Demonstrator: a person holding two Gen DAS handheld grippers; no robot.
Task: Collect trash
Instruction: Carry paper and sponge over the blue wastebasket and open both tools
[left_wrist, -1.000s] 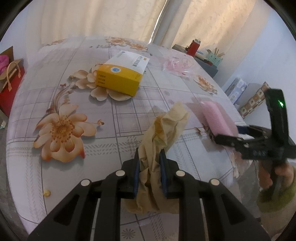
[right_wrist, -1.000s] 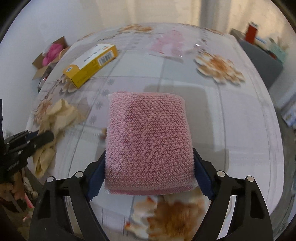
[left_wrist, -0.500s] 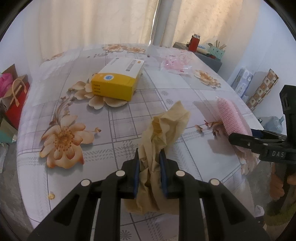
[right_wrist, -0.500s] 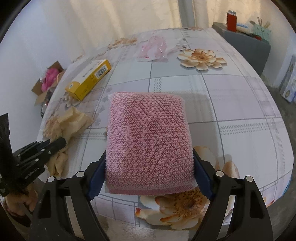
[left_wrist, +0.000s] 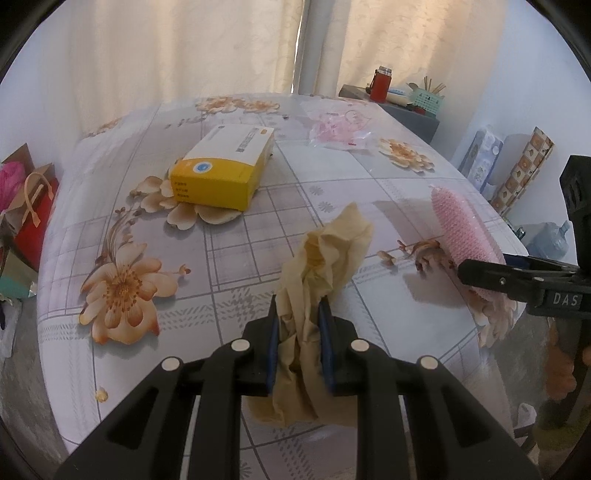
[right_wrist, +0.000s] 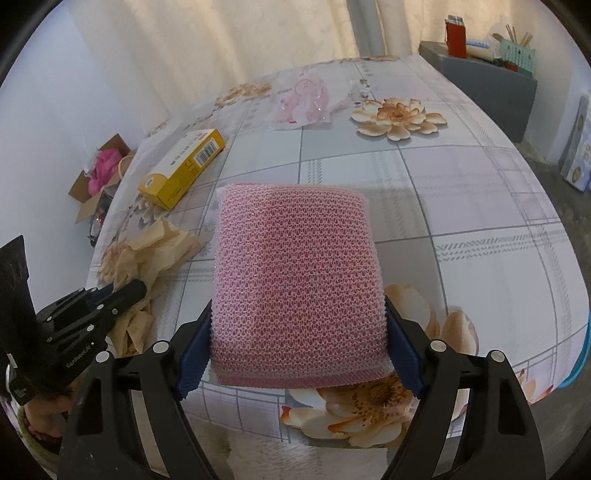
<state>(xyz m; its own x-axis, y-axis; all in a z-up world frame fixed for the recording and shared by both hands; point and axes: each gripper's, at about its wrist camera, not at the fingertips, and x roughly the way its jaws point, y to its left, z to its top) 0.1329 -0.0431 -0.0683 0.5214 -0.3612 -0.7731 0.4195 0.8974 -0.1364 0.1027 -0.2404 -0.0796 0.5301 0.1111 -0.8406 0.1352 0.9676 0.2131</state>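
While both grippers carry a load, the step in hand looks like taking the two pieces off to wherever the trash goes, and no bin shows in either view. The left gripper (left_wrist: 297, 325) is clamped on the paper (left_wrist: 321, 258), a crumpled tan wad that sticks up past the fingertips and hangs down behind them, above the near edge of the table (left_wrist: 66, 332). The right gripper (right_wrist: 297, 343) squeezes the sponge (right_wrist: 297, 291), a pink mesh pad held flat by its two side edges, also clear of the table near that edge.

To do this well, I would hold both grips firm and move the two tools apart from each other, since the sponge sits just beside the paper. The paper is loose and light; a slow, level carry should stop the hanging part from snagging on the table edge. The sponge is soft, so the pads may slip if the squeeze eases.

Left on the table, farther in, are the box (left_wrist: 225, 168) and, beyond it, the wrapper (left_wrist: 338, 129).
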